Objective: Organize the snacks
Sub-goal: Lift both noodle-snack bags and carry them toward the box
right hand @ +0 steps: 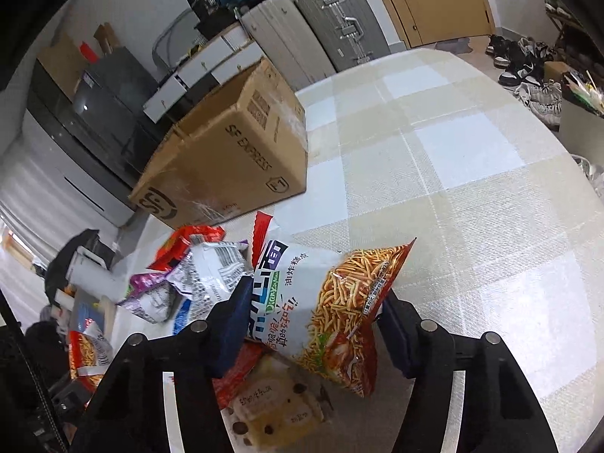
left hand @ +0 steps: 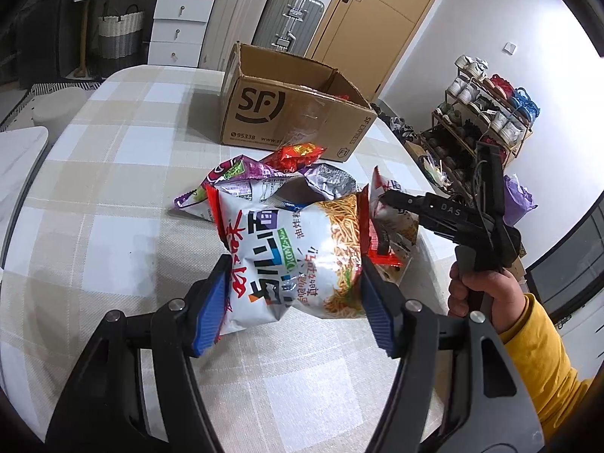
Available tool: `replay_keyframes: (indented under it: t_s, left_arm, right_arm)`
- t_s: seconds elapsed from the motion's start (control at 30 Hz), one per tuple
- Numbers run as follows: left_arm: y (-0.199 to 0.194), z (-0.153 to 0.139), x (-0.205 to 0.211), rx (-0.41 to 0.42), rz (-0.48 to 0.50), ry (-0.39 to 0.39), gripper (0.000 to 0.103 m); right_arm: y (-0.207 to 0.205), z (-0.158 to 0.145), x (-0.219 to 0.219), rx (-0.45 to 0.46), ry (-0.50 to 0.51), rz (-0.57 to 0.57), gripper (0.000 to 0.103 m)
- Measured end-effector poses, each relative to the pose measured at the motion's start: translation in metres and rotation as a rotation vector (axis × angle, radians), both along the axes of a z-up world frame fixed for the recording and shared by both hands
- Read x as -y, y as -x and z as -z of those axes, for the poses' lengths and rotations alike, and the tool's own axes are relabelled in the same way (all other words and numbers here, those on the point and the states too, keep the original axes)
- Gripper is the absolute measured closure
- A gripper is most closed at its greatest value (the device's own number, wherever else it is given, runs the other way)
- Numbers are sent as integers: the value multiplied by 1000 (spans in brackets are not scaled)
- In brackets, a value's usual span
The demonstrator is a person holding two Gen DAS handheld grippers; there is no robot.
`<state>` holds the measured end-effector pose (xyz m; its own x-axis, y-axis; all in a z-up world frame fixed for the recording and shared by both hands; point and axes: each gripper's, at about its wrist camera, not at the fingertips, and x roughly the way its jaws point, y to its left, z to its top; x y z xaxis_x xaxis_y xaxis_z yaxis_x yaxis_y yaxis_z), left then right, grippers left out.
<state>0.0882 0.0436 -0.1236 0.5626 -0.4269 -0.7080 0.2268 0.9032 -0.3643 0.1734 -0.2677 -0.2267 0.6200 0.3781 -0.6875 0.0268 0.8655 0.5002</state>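
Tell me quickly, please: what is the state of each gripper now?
Left gripper: closed on a white noodle snack bag.
Right gripper: closed on a second noodle snack bag.
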Motion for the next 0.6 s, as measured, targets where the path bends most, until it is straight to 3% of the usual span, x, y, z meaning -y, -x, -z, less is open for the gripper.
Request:
replay_keyframes:
  t_s: [0.27, 0.6]
  left_arm:
    - [12, -12, 7, 26, 0, -28, 41]
    - [28, -30, 13, 60, 3, -48, 41]
  right_arm:
    - [29, -24, 7, 87, -67, -8, 40]
    - [76, -66, -21, 206, -120, -132, 40]
